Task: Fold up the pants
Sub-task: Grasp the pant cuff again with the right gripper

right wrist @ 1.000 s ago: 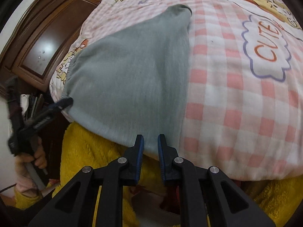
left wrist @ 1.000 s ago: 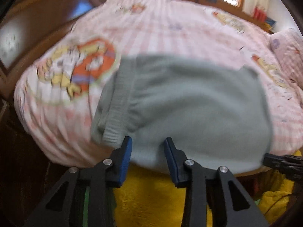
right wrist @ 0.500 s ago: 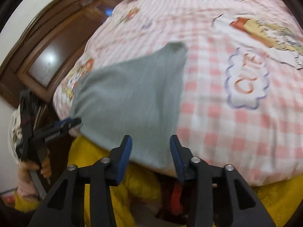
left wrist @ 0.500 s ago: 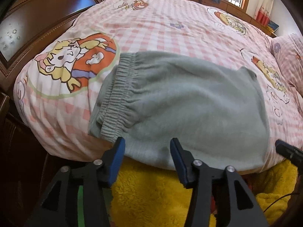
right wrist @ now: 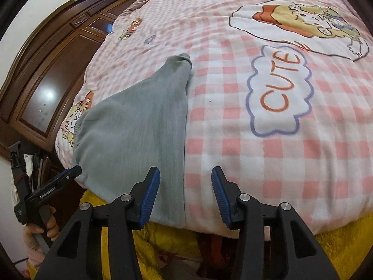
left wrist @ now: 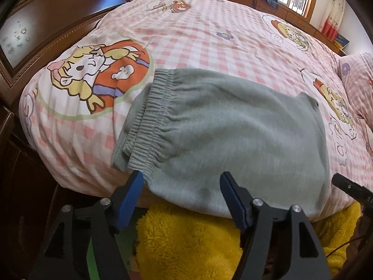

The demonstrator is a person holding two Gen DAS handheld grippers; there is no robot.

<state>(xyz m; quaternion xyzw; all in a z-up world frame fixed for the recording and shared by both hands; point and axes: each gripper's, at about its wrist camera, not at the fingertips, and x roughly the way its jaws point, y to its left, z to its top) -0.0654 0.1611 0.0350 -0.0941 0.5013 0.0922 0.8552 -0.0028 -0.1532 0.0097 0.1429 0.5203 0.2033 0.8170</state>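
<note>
Grey pants (left wrist: 233, 135) lie folded flat on the pink checked bed cover (left wrist: 198, 35), their ribbed waistband (left wrist: 149, 119) at the left and their near edge draped over the bed's front. My left gripper (left wrist: 180, 182) stands open just below that near edge, close to the waistband corner, holding nothing. In the right wrist view the pants (right wrist: 139, 126) stretch away to a pointed far corner (right wrist: 184, 58). My right gripper (right wrist: 185, 179) is open at the pants' right edge, over the bed's front, nothing between its fingers. The left gripper (right wrist: 60, 179) shows at the lower left of that view.
Dark wooden headboard panels (left wrist: 58, 18) run along the left side of the bed. A pink pillow (left wrist: 359, 79) lies at the right. Yellow fluffy fabric (left wrist: 186, 240) sits below the bed's front edge. A hand (right wrist: 39, 228) holds the left gripper's handle.
Both grippers have opened wider over the last second. The right one was nearly shut at the pants' near edge and now stands open, drawn back slightly. The pants lie still.
</note>
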